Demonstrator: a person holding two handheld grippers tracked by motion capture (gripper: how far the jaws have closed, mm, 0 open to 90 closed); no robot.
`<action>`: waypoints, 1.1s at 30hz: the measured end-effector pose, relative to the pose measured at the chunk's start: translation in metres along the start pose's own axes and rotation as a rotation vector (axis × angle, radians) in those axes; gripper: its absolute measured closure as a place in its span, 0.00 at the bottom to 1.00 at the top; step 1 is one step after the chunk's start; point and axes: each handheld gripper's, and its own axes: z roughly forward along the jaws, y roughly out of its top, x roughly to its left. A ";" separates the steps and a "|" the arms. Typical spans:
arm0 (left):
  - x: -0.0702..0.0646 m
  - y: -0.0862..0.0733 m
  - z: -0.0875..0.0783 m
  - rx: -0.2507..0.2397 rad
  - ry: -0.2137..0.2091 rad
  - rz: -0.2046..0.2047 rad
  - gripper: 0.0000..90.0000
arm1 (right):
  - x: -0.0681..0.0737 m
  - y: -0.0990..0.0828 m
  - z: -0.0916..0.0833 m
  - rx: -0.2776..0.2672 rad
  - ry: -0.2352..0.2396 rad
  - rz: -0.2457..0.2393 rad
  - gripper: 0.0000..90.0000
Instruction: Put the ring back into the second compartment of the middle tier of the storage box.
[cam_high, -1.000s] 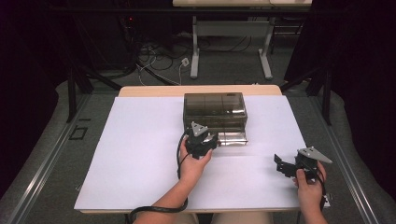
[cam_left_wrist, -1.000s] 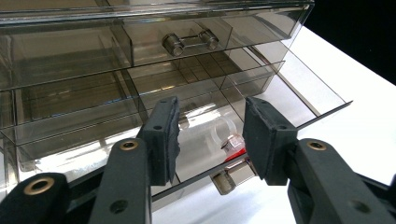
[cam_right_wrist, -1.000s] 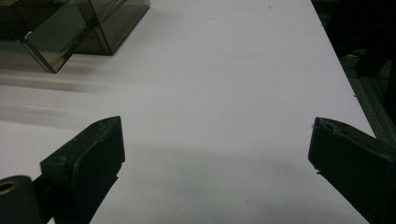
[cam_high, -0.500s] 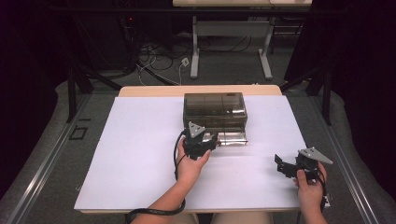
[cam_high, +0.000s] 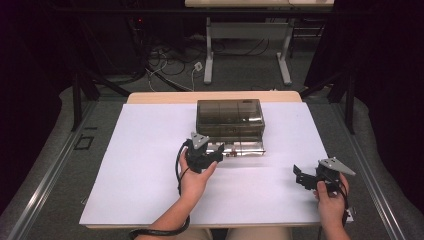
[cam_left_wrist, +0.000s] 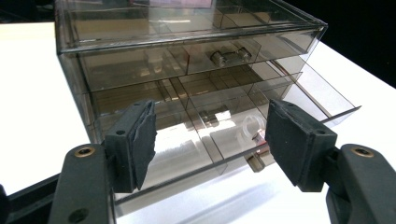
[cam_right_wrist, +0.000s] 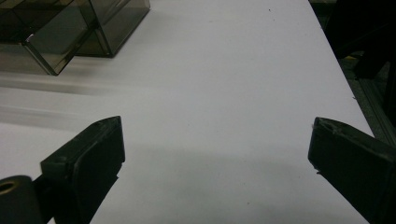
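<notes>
Drawer (cam_left_wrist: 196, 140) at the bottom of the smoky organizer box (cam_high: 230, 119), frame centre, stands pulled out; left gripper (cam_high: 216, 155), jaws just opened and empty, should back straight off without snagging its front edge.

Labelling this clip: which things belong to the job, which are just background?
In play: smoky drawer box, its pulled-out bottom drawer, left gripper, its jaws just opened.
Background: right gripper idle, white table, desk legs, floor cables.
</notes>
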 end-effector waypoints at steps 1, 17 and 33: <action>0.001 0.000 -0.001 0.003 0.003 -0.004 0.37 | 0.000 0.000 -0.001 0.012 -0.001 -0.004 0.04; 0.029 -0.003 -0.038 -0.038 0.019 -0.040 0.01 | 0.000 0.000 -0.002 0.006 -0.005 -0.008 0.04; 0.096 -0.022 -0.098 -0.105 0.134 -0.086 0.01 | 0.002 0.000 -0.004 0.006 -0.008 -0.014 0.04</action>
